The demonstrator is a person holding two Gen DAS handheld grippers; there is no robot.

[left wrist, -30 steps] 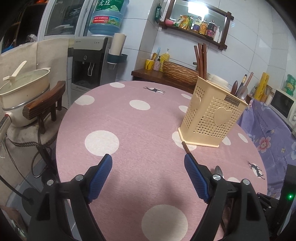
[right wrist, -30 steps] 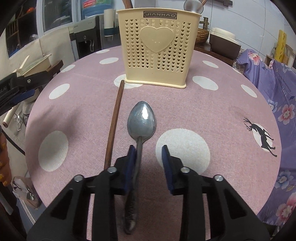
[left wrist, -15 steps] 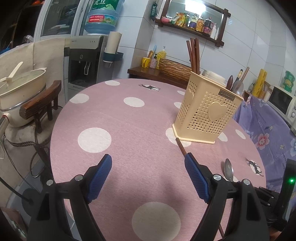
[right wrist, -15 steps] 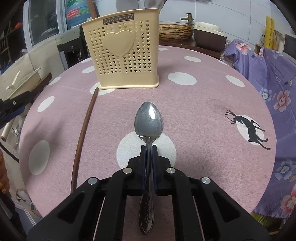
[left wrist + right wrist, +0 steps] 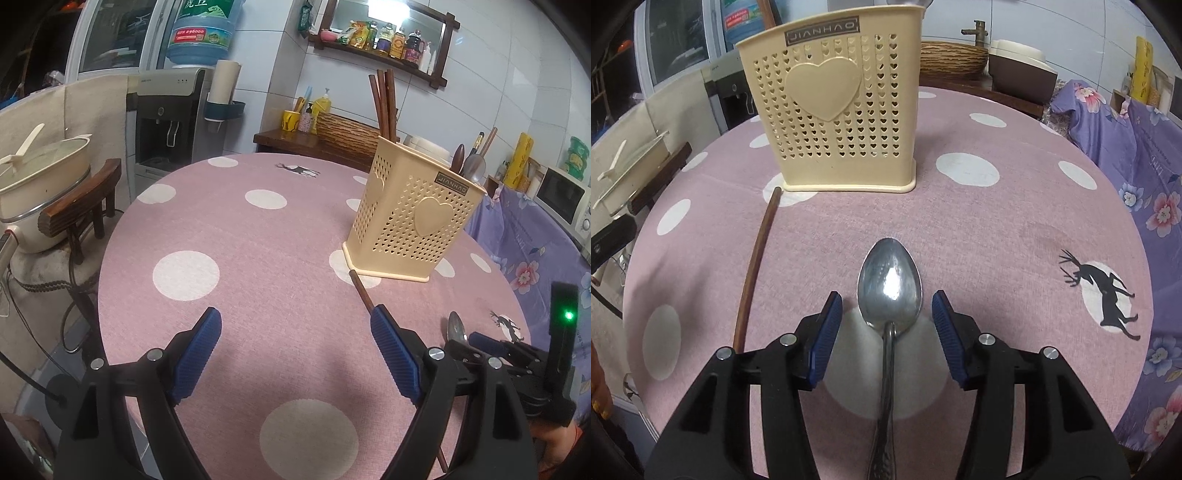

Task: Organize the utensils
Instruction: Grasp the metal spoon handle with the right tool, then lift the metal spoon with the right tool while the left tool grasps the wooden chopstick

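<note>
A steel spoon (image 5: 889,288) lies flat on the pink dotted tablecloth, bowl toward the cream perforated utensil holder (image 5: 827,110). My right gripper (image 5: 886,299) straddles the spoon's neck; its jaws are opening and the blue pads stand clear of the metal. A brown chopstick (image 5: 755,266) lies to the left, its far tip at the holder's base. In the left wrist view my left gripper (image 5: 295,321) hovers wide open over bare cloth with nothing between its fingers. The chopstick (image 5: 360,291) runs behind its right finger. The holder (image 5: 413,221) has chopsticks (image 5: 384,103) and spoons standing in it.
The round table's (image 5: 229,236) edge curves close on the left, with a wooden chair (image 5: 77,210) and a lidded pot (image 5: 40,177) beyond it. A flowered purple cloth (image 5: 1137,155) covers furniture on the right. A water dispenser (image 5: 166,118) and a wicker basket (image 5: 953,59) stand behind.
The right gripper closed on the spoon's handle and slid it right, away from the chopstick. Its jaws have now come apart, leaving the spoon flat on the table. The left gripper barely moved.
</note>
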